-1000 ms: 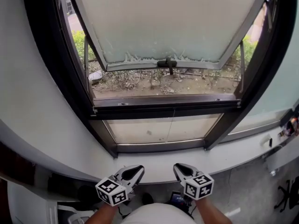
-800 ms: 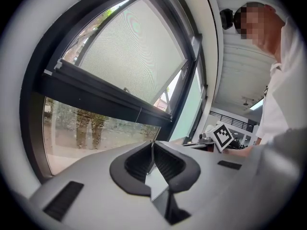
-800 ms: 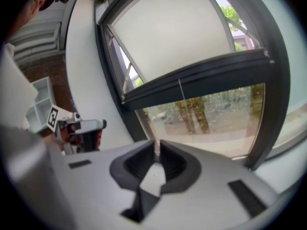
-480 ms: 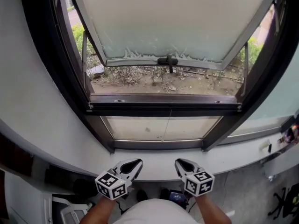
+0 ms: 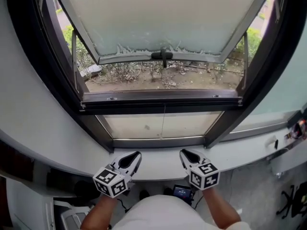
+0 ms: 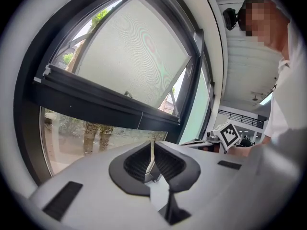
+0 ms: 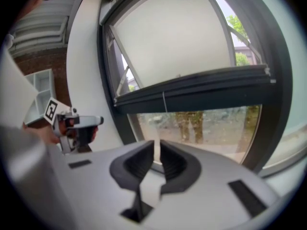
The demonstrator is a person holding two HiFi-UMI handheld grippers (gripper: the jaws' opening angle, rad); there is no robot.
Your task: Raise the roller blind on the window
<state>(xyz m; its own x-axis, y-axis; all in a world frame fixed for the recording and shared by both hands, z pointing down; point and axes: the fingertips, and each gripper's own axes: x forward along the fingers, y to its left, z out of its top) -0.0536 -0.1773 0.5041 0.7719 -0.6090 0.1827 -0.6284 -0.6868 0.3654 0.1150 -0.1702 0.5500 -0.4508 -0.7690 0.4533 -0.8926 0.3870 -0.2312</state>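
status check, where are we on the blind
left gripper and right gripper shut, empty, low by the sill. blind not clearly in view; thin cord over lower pane, untouched. nothing seen in the way.

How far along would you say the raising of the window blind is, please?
Nothing looks done yet. The left gripper and right gripper are shut and empty, low before the sill, apart from the thin cord under the dark crossbar. Reaching, gripping and raising all remain.
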